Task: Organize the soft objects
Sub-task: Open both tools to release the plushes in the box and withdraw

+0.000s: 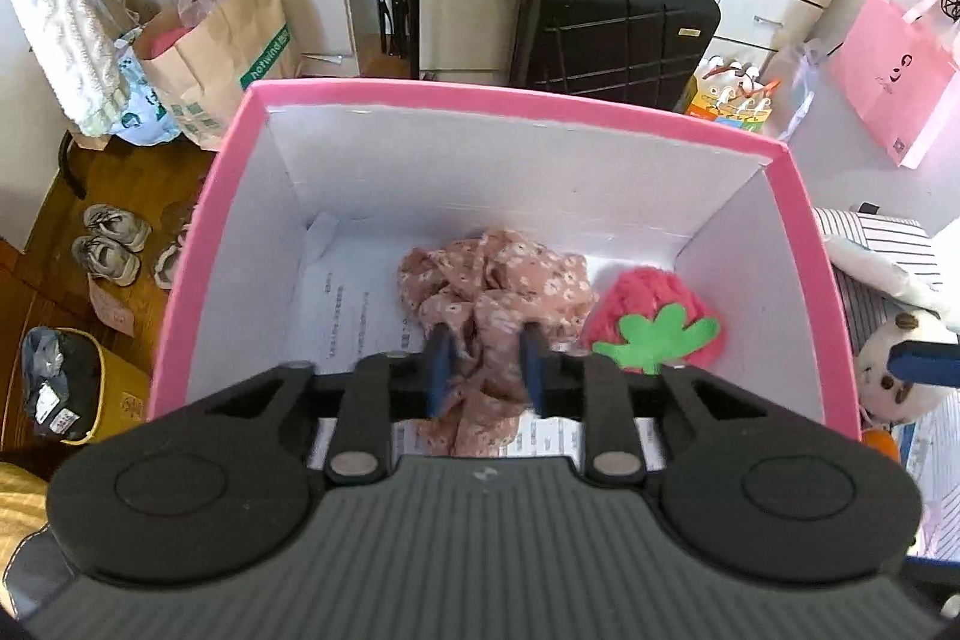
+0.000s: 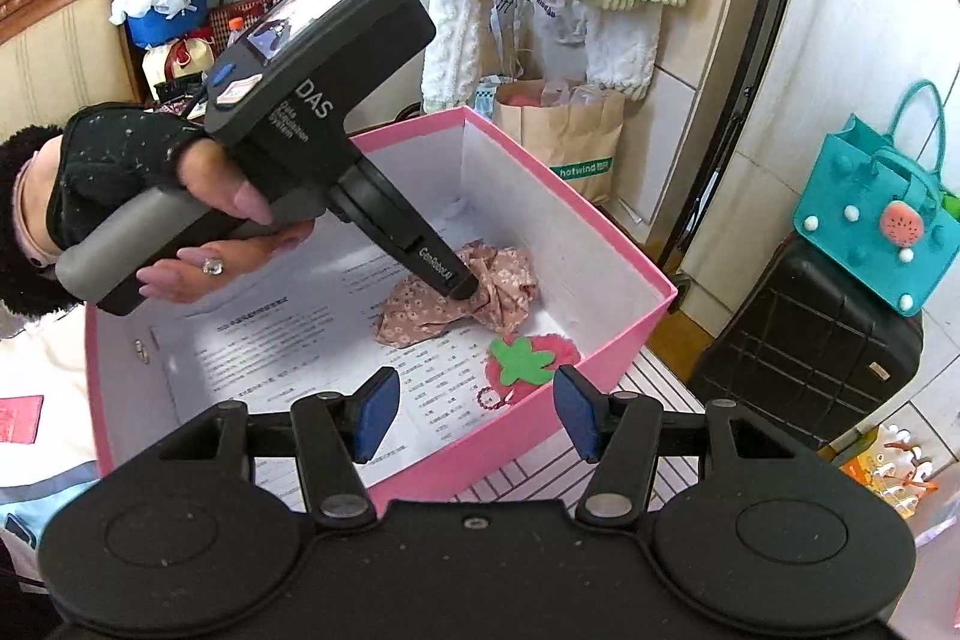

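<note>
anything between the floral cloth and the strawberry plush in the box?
Nothing. In the right wrist view only bare printed paper lining the pink box separates the floral cloth from the strawberry plush.

Your right gripper (image 2: pixel 477 415) hangs open and empty above the pink box (image 2: pixel 630 322). Just ahead lies the strawberry plush (image 2: pixel 534 358); beyond it, your left gripper (image 2: pixel 465 287) meets the floral cloth (image 2: pixel 480 301).

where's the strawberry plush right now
The strawberry plush lies inside the pink box, in its right corner, just right of the floral cloth.
</note>
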Available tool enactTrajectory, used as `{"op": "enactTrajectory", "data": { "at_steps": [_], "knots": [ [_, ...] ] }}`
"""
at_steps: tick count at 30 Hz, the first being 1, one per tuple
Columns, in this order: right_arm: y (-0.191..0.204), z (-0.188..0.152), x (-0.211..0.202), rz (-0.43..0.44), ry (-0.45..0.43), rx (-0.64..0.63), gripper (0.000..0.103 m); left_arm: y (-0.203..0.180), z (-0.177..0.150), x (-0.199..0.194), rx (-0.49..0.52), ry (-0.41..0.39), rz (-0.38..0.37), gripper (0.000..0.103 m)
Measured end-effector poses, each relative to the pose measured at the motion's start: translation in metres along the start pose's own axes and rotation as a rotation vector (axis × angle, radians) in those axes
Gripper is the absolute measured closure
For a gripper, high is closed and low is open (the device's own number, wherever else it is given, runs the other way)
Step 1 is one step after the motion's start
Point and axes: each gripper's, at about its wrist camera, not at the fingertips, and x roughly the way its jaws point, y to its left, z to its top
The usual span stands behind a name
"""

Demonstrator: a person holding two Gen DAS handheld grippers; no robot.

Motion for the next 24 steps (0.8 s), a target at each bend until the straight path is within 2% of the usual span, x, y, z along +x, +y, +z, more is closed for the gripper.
{"op": "enactTrajectory", "data": {
  "at_steps": [7, 12, 18, 24],
  "knots": [
    [0.01, -0.009, -0.023, 0.017, -0.029, 0.025, 0.041, -0.001, -0.02, -0.045, 0.041, -0.037, 0.008, 0.046],
    [0.022, -0.015, -0.041, 0.028, -0.054, 0.031, 0.041, -0.005, -0.038, -0.083, 0.087, -0.057, 0.015, 0.04],
    [0.038, -0.022, -0.072, 0.034, -0.09, 0.039, 0.041, -0.006, -0.061, -0.128, 0.132, -0.057, -0.026, 0.037],
    [0.046, -0.029, -0.099, 0.053, -0.106, 0.07, 0.04, -0.015, -0.085, -0.17, 0.177, -0.081, -0.036, 0.031]
  ]
}}
